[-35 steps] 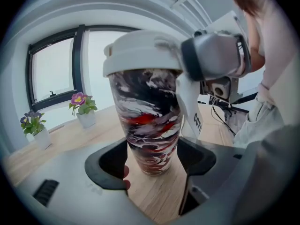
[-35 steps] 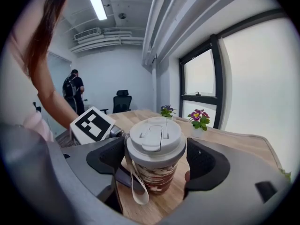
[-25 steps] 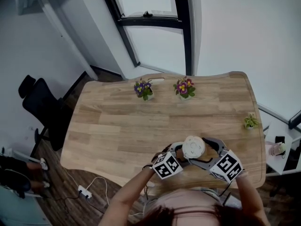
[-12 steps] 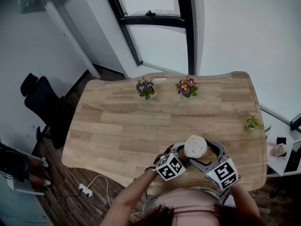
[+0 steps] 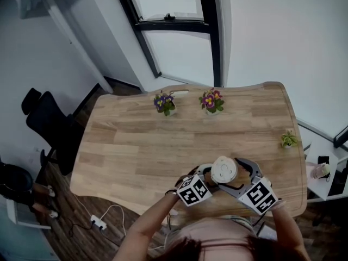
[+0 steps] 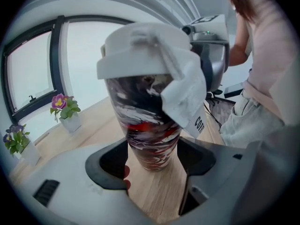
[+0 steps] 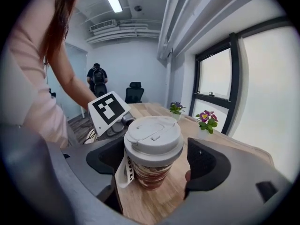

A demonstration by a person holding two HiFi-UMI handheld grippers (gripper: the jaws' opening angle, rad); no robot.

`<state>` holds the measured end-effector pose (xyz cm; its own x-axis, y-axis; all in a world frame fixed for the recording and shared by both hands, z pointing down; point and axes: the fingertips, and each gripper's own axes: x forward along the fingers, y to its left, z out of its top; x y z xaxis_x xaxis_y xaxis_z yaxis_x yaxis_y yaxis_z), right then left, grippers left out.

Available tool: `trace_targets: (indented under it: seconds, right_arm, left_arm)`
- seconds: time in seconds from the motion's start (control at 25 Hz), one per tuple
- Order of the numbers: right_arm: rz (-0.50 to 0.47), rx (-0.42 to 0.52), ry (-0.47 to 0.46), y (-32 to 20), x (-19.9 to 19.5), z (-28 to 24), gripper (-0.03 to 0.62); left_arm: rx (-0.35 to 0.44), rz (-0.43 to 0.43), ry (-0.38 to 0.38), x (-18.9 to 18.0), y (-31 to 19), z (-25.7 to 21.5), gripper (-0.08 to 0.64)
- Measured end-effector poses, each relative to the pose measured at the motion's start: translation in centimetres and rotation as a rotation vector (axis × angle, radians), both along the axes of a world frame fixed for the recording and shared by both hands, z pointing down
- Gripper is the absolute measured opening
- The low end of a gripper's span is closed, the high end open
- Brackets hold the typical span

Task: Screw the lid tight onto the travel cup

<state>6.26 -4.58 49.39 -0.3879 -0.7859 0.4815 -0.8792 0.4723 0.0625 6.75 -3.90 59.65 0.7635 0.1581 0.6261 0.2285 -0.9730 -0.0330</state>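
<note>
The travel cup (image 6: pixel 150 125), swirled in red, black and white, stands upright on the wooden table (image 5: pixel 136 145) near its front edge. Its white lid (image 5: pixel 223 170) sits on top, and a white tag (image 6: pixel 187 93) hangs from the lid. My left gripper (image 6: pixel 153 161) is shut on the cup's lower body, one jaw on each side. My right gripper (image 7: pixel 154 158) comes in from the other side and is shut on the lid (image 7: pixel 153 135). In the head view the left gripper (image 5: pixel 216 177) and right gripper (image 5: pixel 229 175) meet at the cup.
Two potted flowers (image 5: pixel 165 103) (image 5: pixel 211 101) stand at the table's far edge, and a small green plant (image 5: pixel 289 140) at its right edge. A black chair (image 5: pixel 46 121) stands left of the table, a side table (image 5: pixel 323 170) to the right. A person (image 7: pixel 97 78) stands far back.
The right gripper's marker cube swung slightly toward me around the cup, then eased back. The cup and left gripper have stayed in place.
</note>
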Motion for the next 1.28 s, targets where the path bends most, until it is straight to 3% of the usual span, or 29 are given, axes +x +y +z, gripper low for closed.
trace_targets:
  seconds: [0.12, 0.2, 0.44, 0.6, 0.72, 1.08, 1.16, 1.28]
  right_arm:
    - [-0.046, -0.003, 0.023, 0.0, -0.2, 0.1, 0.382]
    - [-0.027, 0.009, 0.027, 0.0, -0.2, 0.0, 0.382]
    - [0.172, 0.059, 0.009, 0.0, 0.2, -0.1, 0.382]
    - [0.225, 0.064, -0.032, 0.0, 0.2, 0.0, 0.382]
    - [0.181, 0.041, -0.07, 0.2, -0.1, -0.1, 0.382]
    - [-0.071, -0.047, -0.063, 1.0, -0.1, -0.3, 0.382]
    - [-0.085, -0.041, -0.066, 0.9, -0.5, -0.4, 0.38]
    - [-0.027, -0.005, -0.061, 0.7, -0.6, -0.6, 0.38]
  left_arm:
    - [0.004, 0.013, -0.012, 0.0, 0.1, 0.0, 0.322]
    - [0.008, -0.004, -0.012, 0.1, 0.1, 0.0, 0.322]
    - [0.012, -0.093, 0.016, 0.3, 0.0, -0.1, 0.322]
    - [0.01, -0.138, 0.026, 0.4, 0.0, -0.1, 0.322]
    - [0.005, -0.128, 0.027, 0.4, 0.1, -0.1, 0.322]
    - [0.002, 0.042, -0.024, -0.4, 1.0, 0.0, 0.322]
    - [0.003, 0.035, -0.025, -0.5, 1.1, 0.0, 0.322]
    - [0.005, -0.009, -0.013, -0.5, 0.9, -0.1, 0.322]
